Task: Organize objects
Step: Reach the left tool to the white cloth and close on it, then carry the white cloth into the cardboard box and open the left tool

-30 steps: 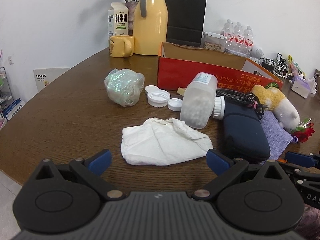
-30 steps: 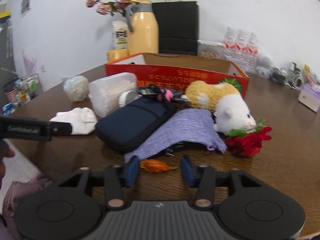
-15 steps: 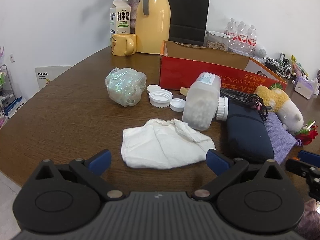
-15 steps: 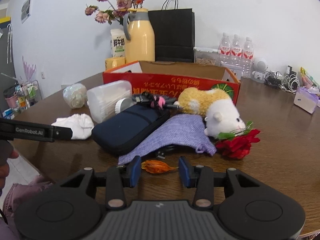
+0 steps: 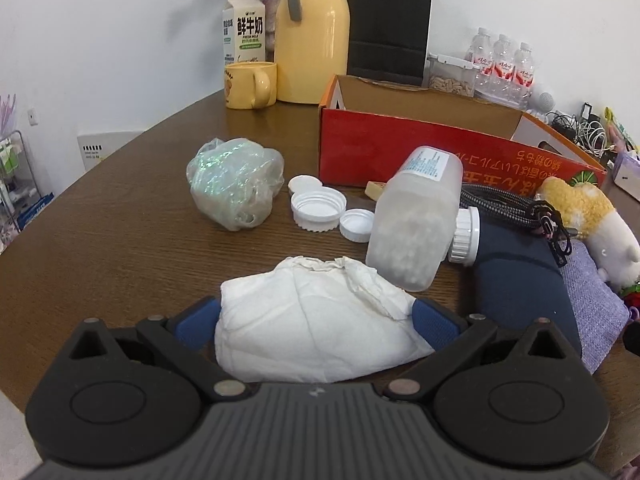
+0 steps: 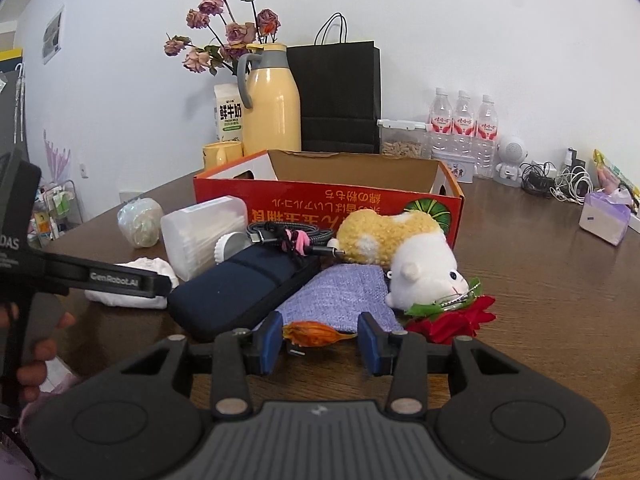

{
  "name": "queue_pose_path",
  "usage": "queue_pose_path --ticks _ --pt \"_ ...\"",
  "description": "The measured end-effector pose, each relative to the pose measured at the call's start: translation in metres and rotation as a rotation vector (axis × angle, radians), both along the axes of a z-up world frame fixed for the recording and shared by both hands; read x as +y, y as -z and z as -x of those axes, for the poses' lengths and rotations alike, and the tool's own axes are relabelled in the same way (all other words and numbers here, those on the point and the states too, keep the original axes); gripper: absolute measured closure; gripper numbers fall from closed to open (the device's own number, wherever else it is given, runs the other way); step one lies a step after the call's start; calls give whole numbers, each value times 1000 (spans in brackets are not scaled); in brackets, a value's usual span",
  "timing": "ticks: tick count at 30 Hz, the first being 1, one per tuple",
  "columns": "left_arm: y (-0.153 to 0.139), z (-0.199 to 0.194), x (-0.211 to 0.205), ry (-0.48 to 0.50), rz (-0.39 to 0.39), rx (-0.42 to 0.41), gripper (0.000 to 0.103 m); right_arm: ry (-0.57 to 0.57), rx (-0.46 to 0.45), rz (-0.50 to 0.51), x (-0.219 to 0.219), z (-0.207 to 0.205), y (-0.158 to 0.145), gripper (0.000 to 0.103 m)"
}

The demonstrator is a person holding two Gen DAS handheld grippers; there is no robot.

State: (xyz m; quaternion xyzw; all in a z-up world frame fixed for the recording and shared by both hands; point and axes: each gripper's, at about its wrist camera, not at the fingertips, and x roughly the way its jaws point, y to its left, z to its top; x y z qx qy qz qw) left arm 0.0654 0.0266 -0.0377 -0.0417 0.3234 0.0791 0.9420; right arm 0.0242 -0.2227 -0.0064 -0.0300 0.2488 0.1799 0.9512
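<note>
Left claw [image 5: 316,322]: spread wide, blue pads either side of the white crumpled cloth [image 5: 316,320] — pads close to the cloth's edges, but whether they touch it I cannot tell; no squeeze visible.
Right claw [image 6: 320,338]: part-way apart, not clamped; the dried orange flower [image 6: 316,333] lies on the surface between its pads, clear of both.
Surface [image 5: 100,240]: dark brown wood, rounded edge.
White cloth: flat on the surface, near edge, just in front of the clear plastic jar [image 5: 416,224].
Jar: on its side, full of small white pieces, white lid resting against the navy pouch [image 5: 520,284].
Bottle caps [image 5: 318,210]: three white ones, loose, between the jar and the iridescent bag [image 5: 234,184].
Red box [image 6: 328,196]: open-topped, behind the clutter; nothing visible inside from here.
Plush toy [image 6: 404,256]: yellow-and-white, lying beside the box front, head by the red rose [image 6: 452,322].
Lilac knit cloth [image 6: 340,296]: partly under the plush and pouch.
Braided cable [image 6: 288,236]: coiled on the pouch.
Back row — yellow jug [image 5: 312,36], mug [image 5: 250,84], milk carton [image 5: 244,28].
</note>
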Motion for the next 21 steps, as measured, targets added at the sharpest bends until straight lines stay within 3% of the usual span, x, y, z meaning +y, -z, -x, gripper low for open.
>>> queue_pose_path --ticks 5,7,12,21 --pt "2 6 -2 12 -11 -24 4 -8 3 -10 0 -1 2 63" --pt "2 10 -3 18 -16 -36 13 -7 1 -11 0 0 2 63" --pt "-2 20 -4 39 4 -73 48 -8 -1 -14 0 2 1 63" --pt "-18 31 1 79 43 -140 57 -8 -14 -15 0 5 -2 63"
